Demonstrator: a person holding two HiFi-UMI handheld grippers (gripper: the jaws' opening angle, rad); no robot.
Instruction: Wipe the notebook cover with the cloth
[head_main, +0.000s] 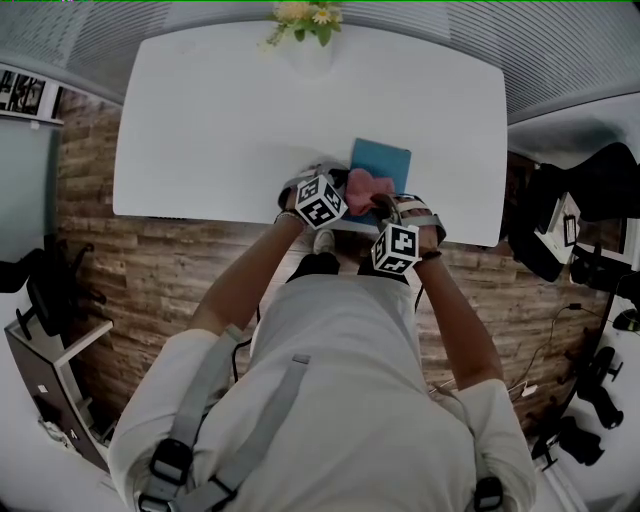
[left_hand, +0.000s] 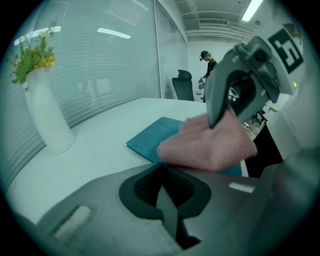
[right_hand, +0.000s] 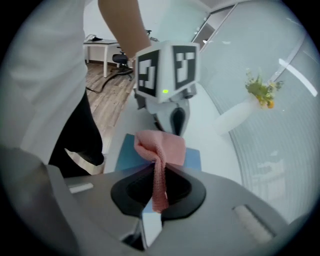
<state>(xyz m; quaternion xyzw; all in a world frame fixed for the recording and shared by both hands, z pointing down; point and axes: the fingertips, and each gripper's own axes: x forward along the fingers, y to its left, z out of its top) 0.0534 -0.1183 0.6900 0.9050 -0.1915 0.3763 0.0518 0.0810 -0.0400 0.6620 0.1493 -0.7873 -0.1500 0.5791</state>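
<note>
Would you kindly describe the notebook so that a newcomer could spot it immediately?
On the white table, look at the edge opposite the flower vase. The notebook lies flat there, partly under a pink cloth; it alone is blue and rectangular.

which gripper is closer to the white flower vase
Left. The left gripper is at the teal notebook's left edge, nearer the white flower vase; the right gripper, clamping the pink cloth, sits farther back.

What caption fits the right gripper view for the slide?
Right gripper pinches the pink cloth over the blue notebook.

No readable text, label or number anywhere.
</note>
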